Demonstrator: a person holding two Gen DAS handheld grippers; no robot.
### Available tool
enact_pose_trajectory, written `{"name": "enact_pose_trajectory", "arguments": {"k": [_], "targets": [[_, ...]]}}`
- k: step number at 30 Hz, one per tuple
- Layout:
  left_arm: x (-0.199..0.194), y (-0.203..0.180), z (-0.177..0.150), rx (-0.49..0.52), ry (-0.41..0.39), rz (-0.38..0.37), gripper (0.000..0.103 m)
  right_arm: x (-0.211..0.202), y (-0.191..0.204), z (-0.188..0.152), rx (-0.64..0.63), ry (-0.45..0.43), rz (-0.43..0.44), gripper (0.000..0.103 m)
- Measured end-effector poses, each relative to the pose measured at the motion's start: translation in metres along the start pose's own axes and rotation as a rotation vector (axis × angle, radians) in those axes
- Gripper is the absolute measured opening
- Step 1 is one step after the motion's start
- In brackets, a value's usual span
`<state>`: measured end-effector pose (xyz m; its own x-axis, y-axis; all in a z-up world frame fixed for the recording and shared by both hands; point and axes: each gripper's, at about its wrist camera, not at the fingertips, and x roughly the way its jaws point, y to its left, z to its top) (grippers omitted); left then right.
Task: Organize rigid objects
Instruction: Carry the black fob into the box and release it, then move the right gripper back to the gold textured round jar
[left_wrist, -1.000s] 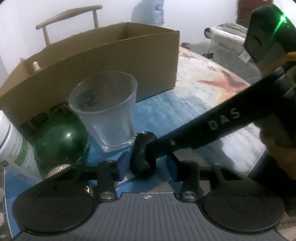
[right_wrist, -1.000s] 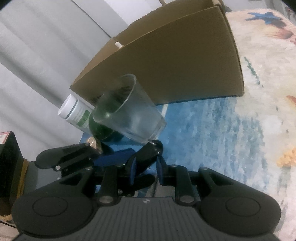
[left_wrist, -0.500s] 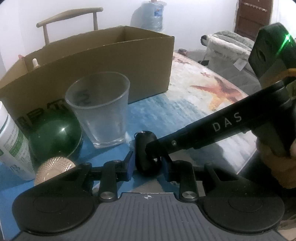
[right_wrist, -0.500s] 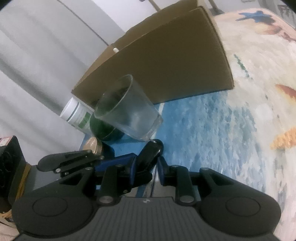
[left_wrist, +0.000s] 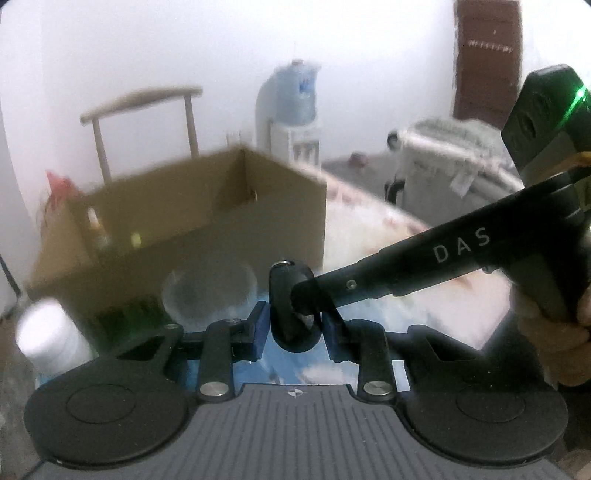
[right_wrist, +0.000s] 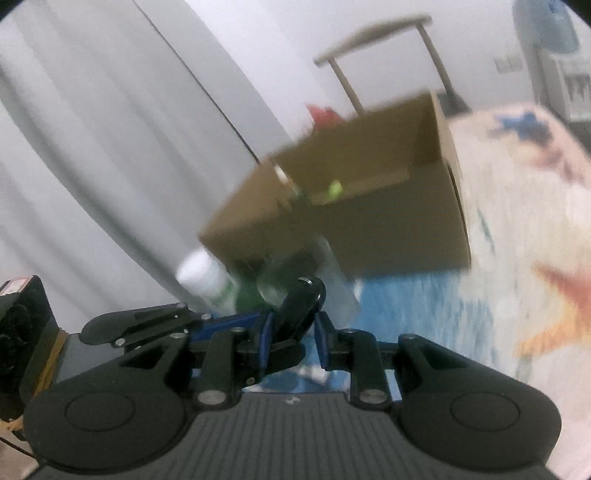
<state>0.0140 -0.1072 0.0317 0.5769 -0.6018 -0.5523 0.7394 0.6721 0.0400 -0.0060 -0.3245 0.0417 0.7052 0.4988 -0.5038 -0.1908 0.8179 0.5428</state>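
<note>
A home room — water dispenser (left_wrist: 291, 107), wooden chair (left_wrist: 144, 122), curtains (right_wrist: 92, 147).

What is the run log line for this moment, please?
left gripper: shut on black fob | right gripper: shut on same fob | cardboard box: behind

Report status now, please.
Left gripper: fingers just closed on black fob. Right gripper: shut on same fob. Glass stands before cardboard box.

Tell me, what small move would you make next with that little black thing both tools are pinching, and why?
Probably carry the black fob forward, above the rim of the open cardboard box. The left hand-held gripper, whose jaws have just been closing on the fob, and the right hand-held gripper both pinch it, and the box, already holding bottles, stands just behind.
</note>
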Motion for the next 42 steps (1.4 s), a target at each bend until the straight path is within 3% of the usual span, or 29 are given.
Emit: {"name": "enact_pose_trajectory", "arguments": {"k": [4,9,14,19,23,28,35,42], "targets": [[-0.008,0.01,0.029,0.009,-0.062,0.023,0.03,-0.008,0.014,0.031,-0.038,-0.054,0.02,0.027],[0.005,0.041,0.07,0.002,-0.062,0.047,0.03,0.01,0.028,0.081,-0.103,-0.067,0.025,0.027],[0.052,0.089,0.105,-0.054,0.064,0.044,0.03,0.063,0.011,0.138,-0.061,0.033,0.023,0.027],[0.125,0.133,0.122,-0.141,0.259,0.047,0.03,0.133,-0.022,0.182,0.025,0.182,-0.004,0.027],[0.173,0.157,0.12,-0.196,0.375,0.063,0.029,0.18,-0.051,0.193,0.108,0.291,-0.016,0.027],[0.203,0.164,0.12,-0.203,0.42,0.084,0.029,0.213,-0.07,0.195,0.136,0.343,-0.075,0.027],[0.178,0.152,0.13,-0.174,0.367,0.095,0.03,0.198,-0.061,0.194,0.111,0.304,-0.074,0.027],[0.066,0.13,0.129,-0.113,0.162,0.108,0.037,0.101,-0.026,0.182,0.022,0.117,0.013,0.027]]}}
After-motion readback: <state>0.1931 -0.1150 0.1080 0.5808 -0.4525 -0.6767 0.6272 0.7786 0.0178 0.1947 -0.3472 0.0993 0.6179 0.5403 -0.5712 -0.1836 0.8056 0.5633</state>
